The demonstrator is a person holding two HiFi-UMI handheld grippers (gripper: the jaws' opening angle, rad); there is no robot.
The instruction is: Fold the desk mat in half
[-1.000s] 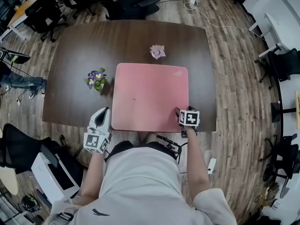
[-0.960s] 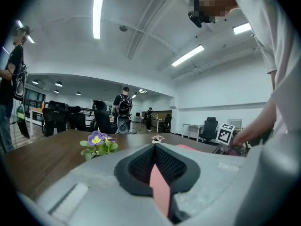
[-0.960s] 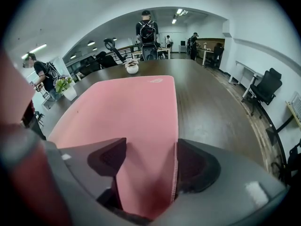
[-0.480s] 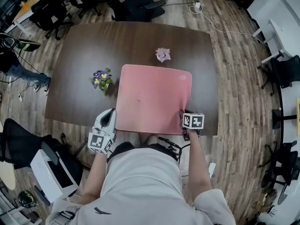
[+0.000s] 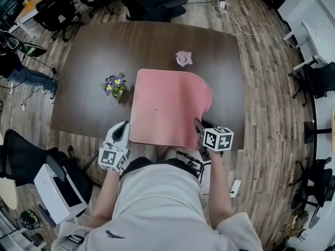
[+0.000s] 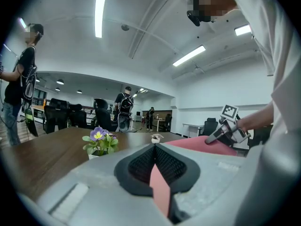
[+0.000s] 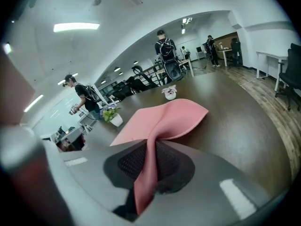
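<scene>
Barely into the fold. Pinches the desk mat at both near corners. Left gripper: pads pressed together on the near left corner, low at table level. Right gripper: jaws closing on the near right corner, with the pink sheet squeezed between the pads. Holds only that right corner raised, enough to curl the mat's right side up off the table in a wave. Leaves the far edge and the left half lying flat. Left to do, by the look of it: raise the left corner too, carry both corners over to the far edge, and lay them down matched.

Edges next. Lies with the near edge along the table's near edge, right in front of the person. Runs just beside the potted purple flowers on the left, close but apart. Stops short of the small pink flower pot past the far edge. Probably needs no room outside the mat's own outline. Has bare tabletop to the right and beyond the far edge. Worth keeping the left corner's arc clear of the purple flowers.
</scene>
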